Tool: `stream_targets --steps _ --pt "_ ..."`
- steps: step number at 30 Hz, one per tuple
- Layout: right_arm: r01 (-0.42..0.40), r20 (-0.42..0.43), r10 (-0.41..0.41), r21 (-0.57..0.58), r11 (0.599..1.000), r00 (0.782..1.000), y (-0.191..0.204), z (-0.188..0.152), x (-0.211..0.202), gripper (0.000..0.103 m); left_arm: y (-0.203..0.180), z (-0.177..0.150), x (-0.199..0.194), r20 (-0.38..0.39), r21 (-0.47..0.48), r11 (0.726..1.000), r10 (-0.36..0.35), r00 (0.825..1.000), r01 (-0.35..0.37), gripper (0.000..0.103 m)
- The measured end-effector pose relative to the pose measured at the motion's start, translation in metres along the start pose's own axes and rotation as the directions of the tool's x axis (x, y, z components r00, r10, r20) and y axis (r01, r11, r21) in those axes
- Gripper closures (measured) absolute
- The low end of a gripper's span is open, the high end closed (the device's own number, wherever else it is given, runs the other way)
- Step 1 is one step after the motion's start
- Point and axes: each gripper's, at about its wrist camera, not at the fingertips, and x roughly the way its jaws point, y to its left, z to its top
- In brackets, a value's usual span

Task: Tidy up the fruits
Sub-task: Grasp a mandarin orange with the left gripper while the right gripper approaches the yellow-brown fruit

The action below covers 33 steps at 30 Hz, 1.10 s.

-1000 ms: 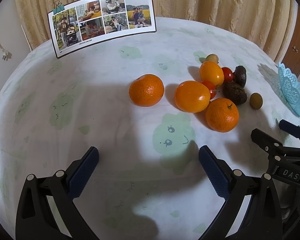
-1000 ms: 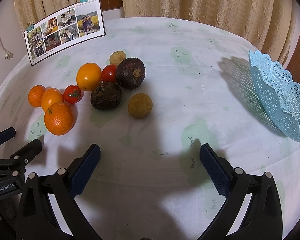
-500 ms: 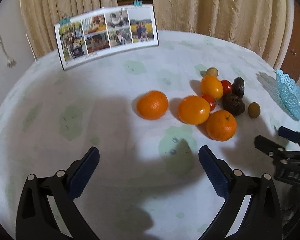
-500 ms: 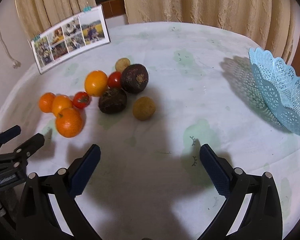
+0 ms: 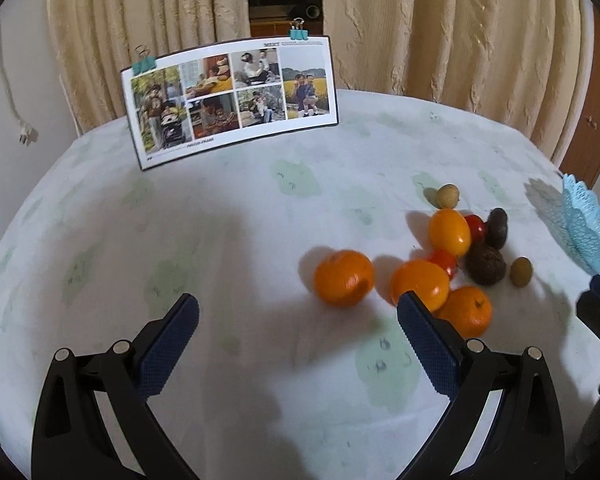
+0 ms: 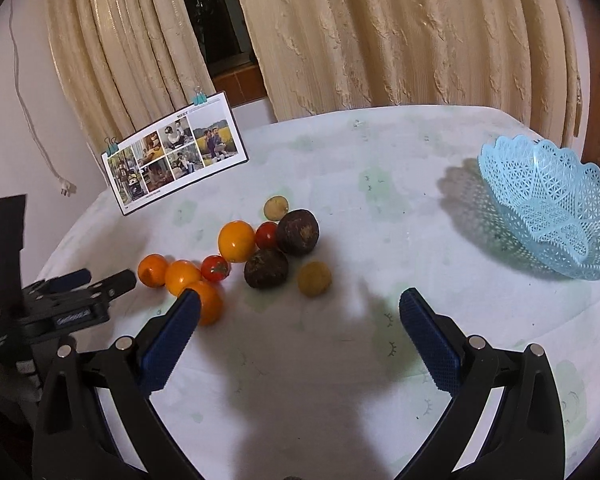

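From my left camera, my left tool (image 5: 298, 316) is wide open and holds nothing. The fruits sit in a bunch on the counter (image 5: 220, 240), at about two o'clock from the tool. One orange (image 5: 343, 277) sits a little apart from the rest, just ahead of the open gap and a bit to the right. Behind it are more oranges, two small red tomatoes, two dark round fruits and two little tan ones. The blue basket (image 5: 590, 232) peeks in at three o'clock, well apart from the bunch. A photo card (image 5: 232, 100) stands at the far side, at eleven o'clock.

From my right camera, my right tool (image 6: 300, 312) is wide open too, with nothing in it. The bunch lies at eleven o'clock. A tan fruit (image 6: 314, 278) is the one closest to this tool's gap, just ahead at twelve o'clock. The basket sits empty at two o'clock, near this tool's side. The left tool shows at nine o'clock, beside the oranges.

I think the right tool should go first: it sits between the fruit and the basket. The fruits are round, so I can pinch them from any side.
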Motion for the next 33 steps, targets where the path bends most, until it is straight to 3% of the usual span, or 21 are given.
stream_targets --steps 8,12,20,24,33 --pt "-0.004 0.009 0.003 0.029 1.000 1.000 -0.010 0.000 -0.004 0.002 -0.004 0.011 0.035 -0.062 0.035 0.999 -0.032 0.998 0.034 0.019" --pt "-0.006 0.009 0.005 0.024 1.000 1.000 -0.010 -0.002 -0.003 0.002 -0.003 0.010 0.047 -0.085 0.020 0.996 -0.084 0.993 0.086 0.030" --pt "0.023 -0.024 -0.023 0.006 1.000 0.999 -0.011 -0.005 0.008 0.002 -0.003 0.011 0.047 -0.071 -0.015 0.980 -0.199 0.977 0.199 0.064" --pt "0.045 -0.030 -0.045 -0.008 0.999 0.999 -0.011 -0.002 0.010 0.005 -0.001 0.010 0.043 -0.062 -0.026 0.984 -0.176 0.982 0.175 0.064" --pt "0.068 -0.096 -0.075 -0.076 0.995 0.993 -0.005 0.014 0.043 0.036 0.005 0.013 0.020 0.018 -0.035 0.991 -0.130 0.991 0.131 0.064"
